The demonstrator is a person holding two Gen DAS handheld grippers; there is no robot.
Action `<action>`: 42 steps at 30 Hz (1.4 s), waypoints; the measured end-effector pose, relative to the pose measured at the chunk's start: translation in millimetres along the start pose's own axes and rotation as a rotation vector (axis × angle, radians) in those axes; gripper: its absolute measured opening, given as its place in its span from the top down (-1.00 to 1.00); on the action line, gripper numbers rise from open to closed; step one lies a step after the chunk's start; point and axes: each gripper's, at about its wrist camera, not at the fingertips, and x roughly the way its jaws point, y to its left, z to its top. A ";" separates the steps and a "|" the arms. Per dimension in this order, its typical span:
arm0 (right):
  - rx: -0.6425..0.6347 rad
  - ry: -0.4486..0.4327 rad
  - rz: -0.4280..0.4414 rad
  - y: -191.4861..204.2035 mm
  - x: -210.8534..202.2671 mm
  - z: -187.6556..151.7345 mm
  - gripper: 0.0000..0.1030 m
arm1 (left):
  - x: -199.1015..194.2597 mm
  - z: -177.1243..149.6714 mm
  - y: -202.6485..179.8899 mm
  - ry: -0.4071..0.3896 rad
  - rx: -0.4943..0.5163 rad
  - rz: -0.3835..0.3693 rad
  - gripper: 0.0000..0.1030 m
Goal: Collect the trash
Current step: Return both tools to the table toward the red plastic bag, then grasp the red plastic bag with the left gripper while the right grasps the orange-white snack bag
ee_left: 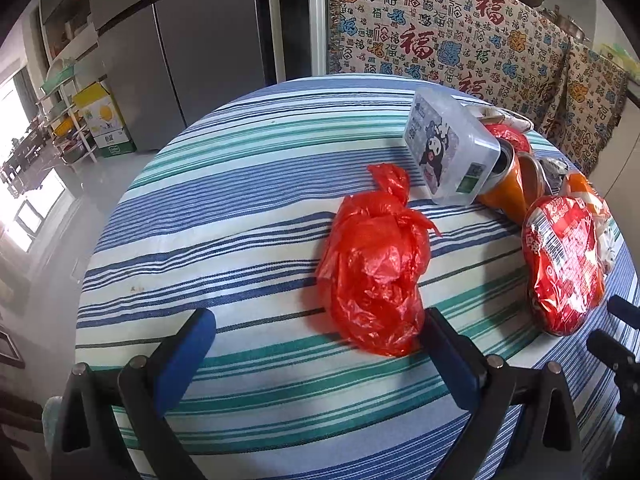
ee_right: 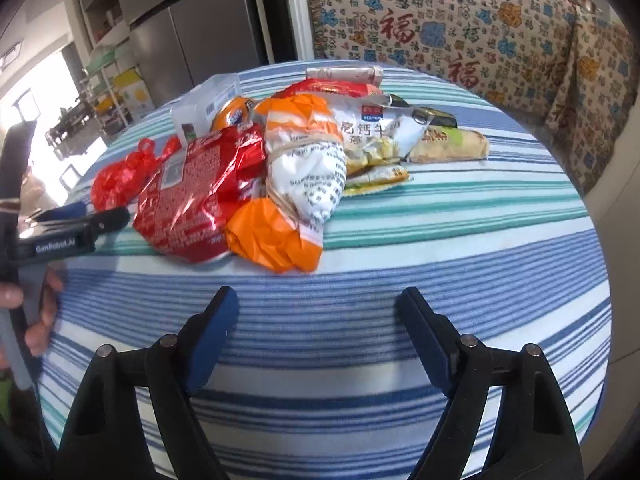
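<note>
A knotted red plastic bag (ee_left: 374, 264) lies on the striped tablecloth, just ahead of my left gripper (ee_left: 320, 332) and toward its right finger. That gripper stands open, its pads apart from the bag. Beyond sit a clear plastic box (ee_left: 448, 148) with a cartoon label, an orange can (ee_left: 508, 188) and a red foil packet (ee_left: 564, 260). In the right wrist view my right gripper (ee_right: 320, 312) is open over bare cloth. Ahead of it lies a heap: the red foil packet (ee_right: 196, 196), an orange-and-white wrapper (ee_right: 296, 184), a white milk pouch (ee_right: 380, 128) and a beige packet (ee_right: 448, 146).
The round table (ee_right: 440, 240) carries a blue, green and white striped cloth. A patterned throw (ee_left: 440, 32) covers seating behind it. A grey fridge (ee_left: 180, 40) and a shelf rack (ee_left: 68, 112) stand at the back left. A hand (ee_right: 40, 312) holds the left gripper's handle (ee_right: 64, 236).
</note>
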 end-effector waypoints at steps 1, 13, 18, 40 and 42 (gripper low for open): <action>0.005 -0.007 0.007 -0.2 2.2 3.4 -0.62 | -0.4 -0.7 -1.0 -0.003 0.002 0.000 -1.00; 0.020 0.012 0.039 -5.2 -12.1 -8.7 0.39 | -2.5 -3.5 2.4 -0.005 -0.001 -0.008 -1.00; 0.037 0.022 -0.012 -21.7 -32.0 -27.9 0.50 | -6.6 -6.2 6.6 -0.015 0.012 -0.070 -1.00; -0.031 0.121 -0.080 -67.2 -4.6 38.5 -0.41 | -10.6 30.5 -15.7 -0.016 0.234 -0.179 -0.96; -0.053 0.163 -0.079 -66.8 3.0 41.2 0.14 | -7.4 32.6 -14.7 -0.007 0.229 -0.183 -0.68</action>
